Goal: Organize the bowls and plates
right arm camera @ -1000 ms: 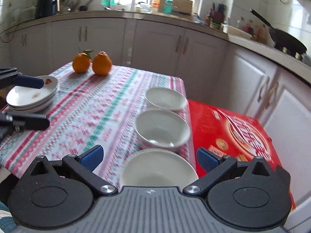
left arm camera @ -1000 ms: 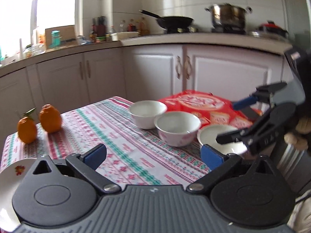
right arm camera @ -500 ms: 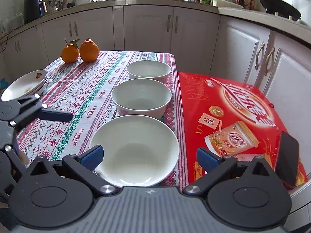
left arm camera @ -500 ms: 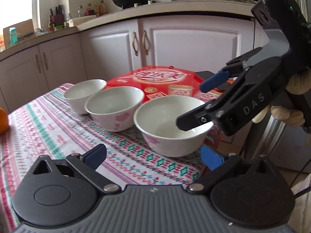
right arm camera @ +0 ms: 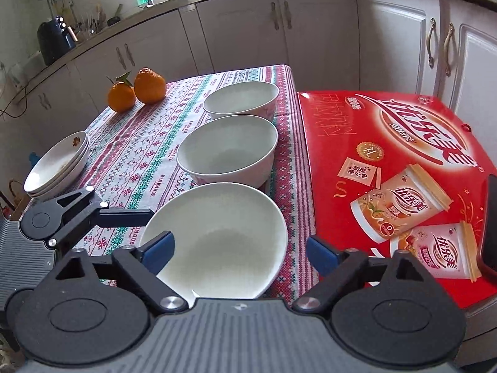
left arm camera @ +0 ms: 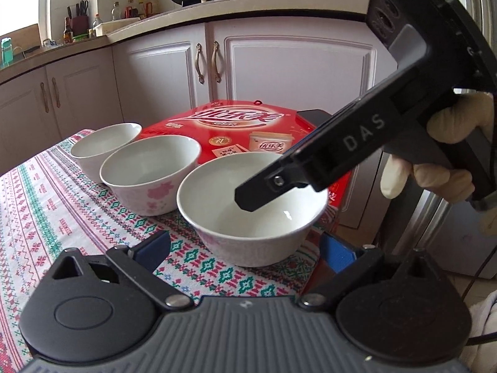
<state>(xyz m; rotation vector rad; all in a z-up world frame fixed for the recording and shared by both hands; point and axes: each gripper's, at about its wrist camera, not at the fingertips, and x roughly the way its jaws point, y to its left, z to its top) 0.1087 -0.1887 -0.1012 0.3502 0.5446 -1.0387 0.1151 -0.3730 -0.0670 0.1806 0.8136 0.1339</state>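
both claws gape wide; right gripper [right arm camera: 239,250] hides nearest bowl's [right arm camera: 217,236] near rim, left gripper [left arm camera: 245,250] beside it

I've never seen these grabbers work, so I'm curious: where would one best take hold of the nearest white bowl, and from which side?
Probably by the rim of the nearest bowl, one finger inside and one outside the wall. It sits upright and open, too wide to straddle. Coming from above on its near edge looks best, since the middle bowl crowds the far side.

bowls [right arm camera: 228,152] in a tight row, red box [right arm camera: 394,168] just beside, bare tablecloth [right arm camera: 136,155] left
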